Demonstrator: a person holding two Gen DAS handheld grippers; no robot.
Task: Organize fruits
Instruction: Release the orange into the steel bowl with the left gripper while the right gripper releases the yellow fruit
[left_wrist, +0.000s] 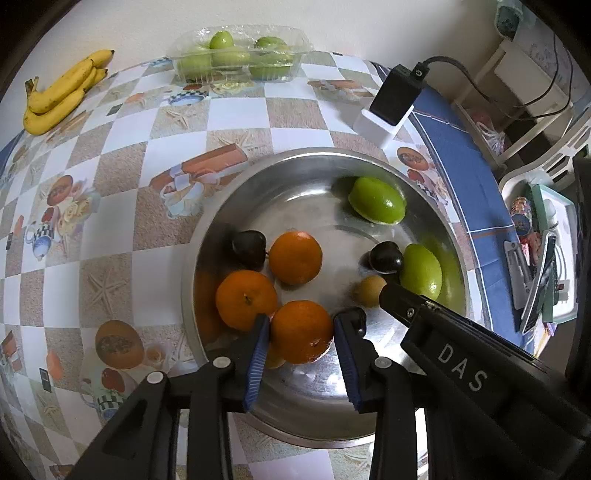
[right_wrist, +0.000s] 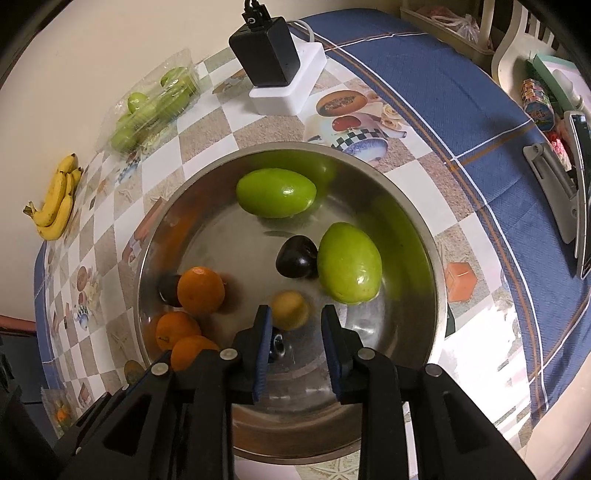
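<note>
**Claws.** My left claw (left_wrist: 304, 317) points steeply down into the steel bowl (left_wrist: 314, 152). Its blue pads lie against both sides of an orange (left_wrist: 301, 332), so I record it as gripping that orange. The orange sits low at the bowl's near side, close beside a second orange (left_wrist: 246, 300). I judge it is being set there to keep like with like.

My right claw (right_wrist: 296, 312) is drawn in to near its narrowest and holds nothing. A small yellow fruit (right_wrist: 290, 310) lies on the bowl floor just beyond its tips.

**Bowl contents.**
- A third orange (left_wrist: 295, 257) lies further in, with a dark plum (left_wrist: 249, 248) touching it.
- A second plum (left_wrist: 386, 257) rests against a green fruit (left_wrist: 421, 271) on the right.
- Another green fruit (left_wrist: 376, 201) lies alone towards the far side.

The oranges are grouped. I judge the plums and the green fruits remain unsorted.

**Worktop (left_wrist: 110, 184).**
- A clear plastic tray (left_wrist: 240, 55) of more green fruit stands against the far edge.
- Bananas (left_wrist: 61, 96) lie near the far left corner.
- A charger (left_wrist: 395, 96) stands towards the far right, well apart from the work.
</note>
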